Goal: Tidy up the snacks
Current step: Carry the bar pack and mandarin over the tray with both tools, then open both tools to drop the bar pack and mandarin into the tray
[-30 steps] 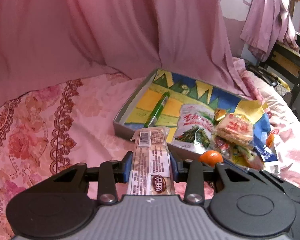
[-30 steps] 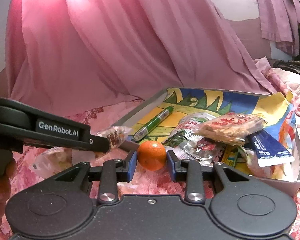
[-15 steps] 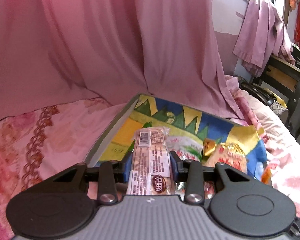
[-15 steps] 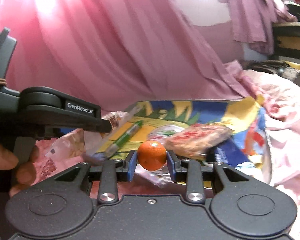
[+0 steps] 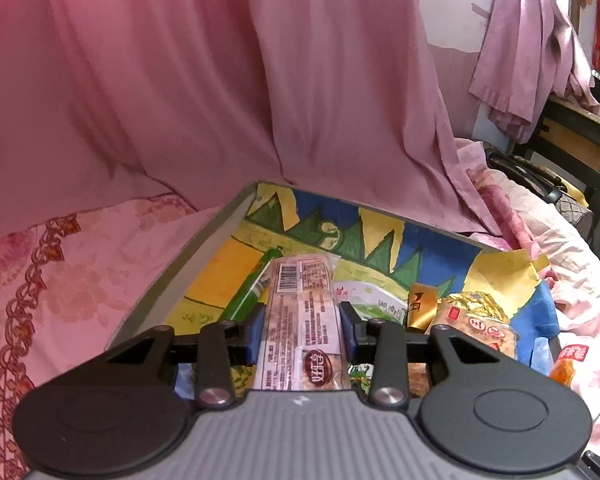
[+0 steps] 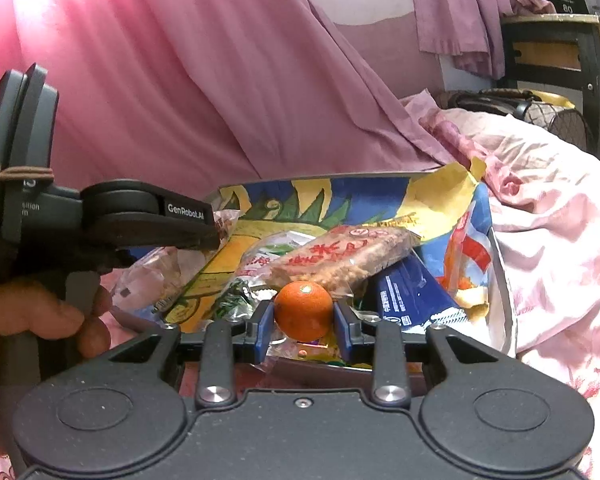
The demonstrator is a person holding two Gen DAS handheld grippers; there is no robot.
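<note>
Pink bedding (image 5: 80,292) carried the tray (image 5: 204,248), over whose lower left the left gripper (image 5: 302,334) clenched a snack bar (image 5: 300,320) lengthwise, while the right gripper (image 6: 303,330) clasped an orange (image 6: 303,310) above the piled packets.

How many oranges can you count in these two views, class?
1: the small orange is clamped in the right gripper, in front of the snack box. More may lie hidden under the packets.
</note>
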